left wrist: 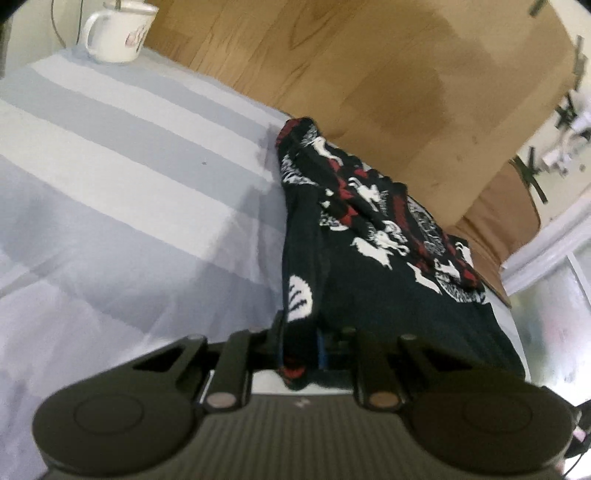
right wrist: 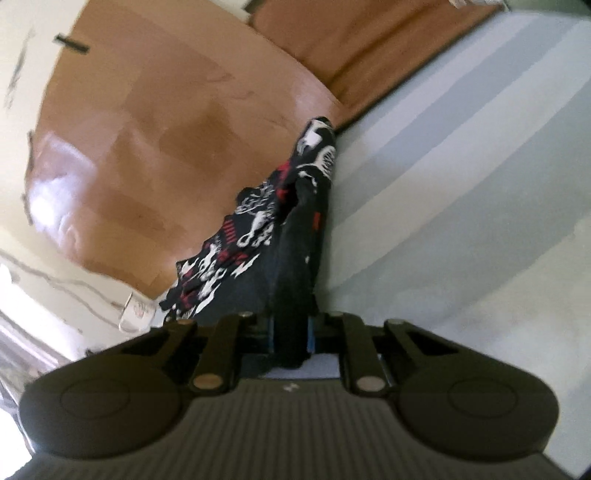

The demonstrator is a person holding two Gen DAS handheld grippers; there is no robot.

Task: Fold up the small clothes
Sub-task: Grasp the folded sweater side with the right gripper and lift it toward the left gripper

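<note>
Both grippers, left (left wrist: 301, 345) and right (right wrist: 291, 341), have jaws clamped on the garment (left wrist: 369, 229), lifted off the bed (left wrist: 129, 177); folding's barely started.

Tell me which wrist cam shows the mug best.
Left wrist: the white mug stands upright at the far corner of the striped cloth, handle and print visible. Right wrist shows it only small and blurred, beside the garment.

Each camera sits just behind its own claw, left claw (left wrist: 300, 343) and right claw (right wrist: 290, 332), looking along it from close above the striped bed (left wrist: 110, 177), and both share the patterned cloth (left wrist: 369, 229) and wooden floor (left wrist: 332, 66).
</note>
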